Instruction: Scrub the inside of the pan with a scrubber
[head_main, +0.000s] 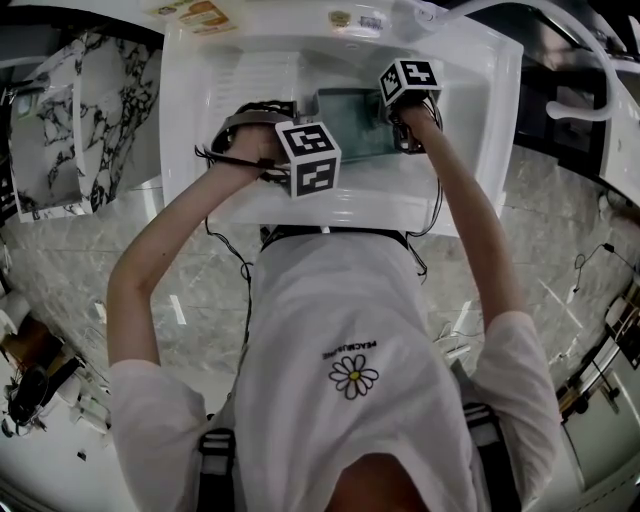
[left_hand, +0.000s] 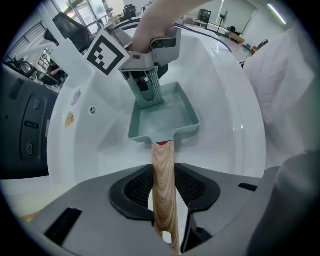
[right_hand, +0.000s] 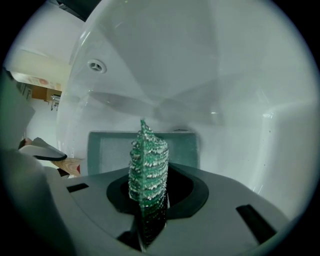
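A square teal pan (left_hand: 165, 117) with a wooden handle (left_hand: 164, 185) sits inside a white sink (head_main: 250, 75). My left gripper (left_hand: 165, 192) is shut on the wooden handle and points straight down. In the right gripper view, my right gripper (right_hand: 147, 200) is shut on a green mesh scrubber (right_hand: 147, 165) that stands upright between its jaws, with the pan (right_hand: 112, 150) just behind it. In the left gripper view, the scrubber (left_hand: 145, 90) hangs at the pan's far edge; I cannot tell whether it touches. In the head view, the pan (head_main: 345, 125) lies between the two marker cubes.
The sink's white walls (right_hand: 200, 60) rise close on all sides, with an overflow hole (right_hand: 96, 65) on the far wall. A curved white faucet pipe (head_main: 590, 70) runs past the sink at the right. Marbled counter (head_main: 90, 110) lies to the left.
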